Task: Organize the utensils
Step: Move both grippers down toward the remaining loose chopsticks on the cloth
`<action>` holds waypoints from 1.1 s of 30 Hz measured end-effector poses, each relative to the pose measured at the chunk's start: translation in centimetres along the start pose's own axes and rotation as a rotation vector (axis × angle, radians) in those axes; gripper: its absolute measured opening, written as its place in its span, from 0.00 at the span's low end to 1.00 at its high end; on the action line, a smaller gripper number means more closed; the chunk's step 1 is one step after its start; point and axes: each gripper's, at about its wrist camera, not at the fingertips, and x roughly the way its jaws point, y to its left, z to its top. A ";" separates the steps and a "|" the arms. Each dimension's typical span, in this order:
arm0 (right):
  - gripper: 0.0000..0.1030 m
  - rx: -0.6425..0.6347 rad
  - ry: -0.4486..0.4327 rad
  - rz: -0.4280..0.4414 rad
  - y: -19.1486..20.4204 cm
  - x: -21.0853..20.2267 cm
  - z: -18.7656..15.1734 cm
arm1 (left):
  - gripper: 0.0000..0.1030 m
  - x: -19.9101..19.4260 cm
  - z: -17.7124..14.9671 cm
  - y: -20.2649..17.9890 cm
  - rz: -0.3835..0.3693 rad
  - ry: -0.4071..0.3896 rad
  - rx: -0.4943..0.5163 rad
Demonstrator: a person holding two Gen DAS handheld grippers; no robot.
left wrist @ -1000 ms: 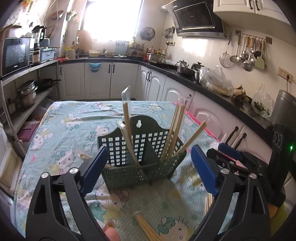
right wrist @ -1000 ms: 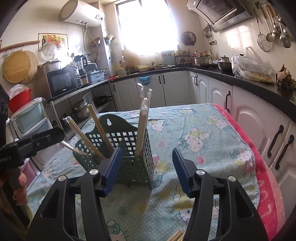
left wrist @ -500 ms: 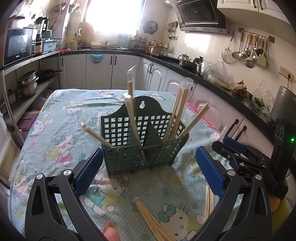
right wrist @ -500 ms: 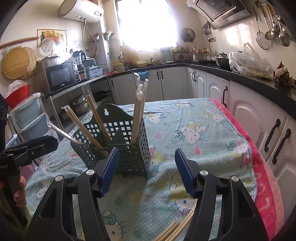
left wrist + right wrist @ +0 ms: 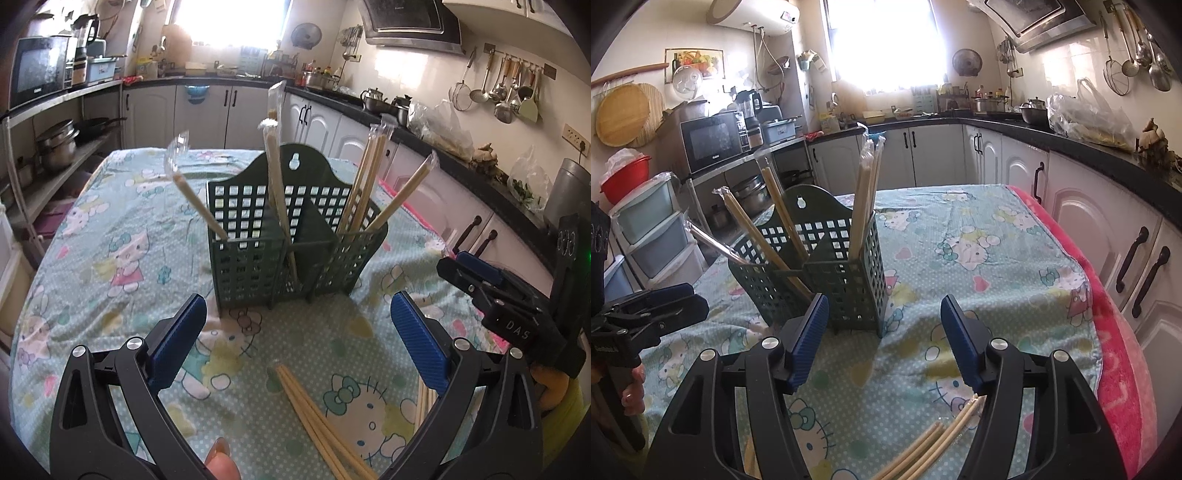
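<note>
A dark green slotted utensil holder [image 5: 288,243] stands upright on the Hello Kitty tablecloth, with several wrapped chopstick pairs [image 5: 275,173] leaning in its compartments. It also shows in the right wrist view [image 5: 827,258]. My left gripper [image 5: 297,336] is open and empty, short of the holder. Loose chopsticks [image 5: 317,417] lie on the cloth between its fingers. My right gripper [image 5: 881,336] is open and empty, just in front of the holder's right compartment. More loose chopsticks [image 5: 934,446] lie below it.
The right gripper's body [image 5: 517,306] sits at the right in the left wrist view; the left one [image 5: 639,314] is at the left in the right wrist view. A pink blanket edge [image 5: 1115,332] marks the table's right side. Cabinets and counters surround the table.
Both grippers have drawn back and risen from the holder, so more cloth and the loose chopsticks show. One wrapped pair now leans out of the holder's left compartment.
</note>
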 end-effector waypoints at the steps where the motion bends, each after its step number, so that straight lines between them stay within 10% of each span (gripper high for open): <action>1: 0.59 0.000 0.002 0.000 0.0 0.0 -0.1 | 0.89 0.1 -0.2 0.1 0.001 0.005 -0.001; 23: 0.59 -0.001 0.072 -0.024 -0.9 0.5 -2.6 | 0.89 3.1 -4.5 -0.3 -0.017 0.149 -0.010; 33: 0.59 0.008 0.090 -0.031 -1.4 0.3 -3.5 | 0.41 5.1 -6.9 -0.2 -0.078 0.259 -0.054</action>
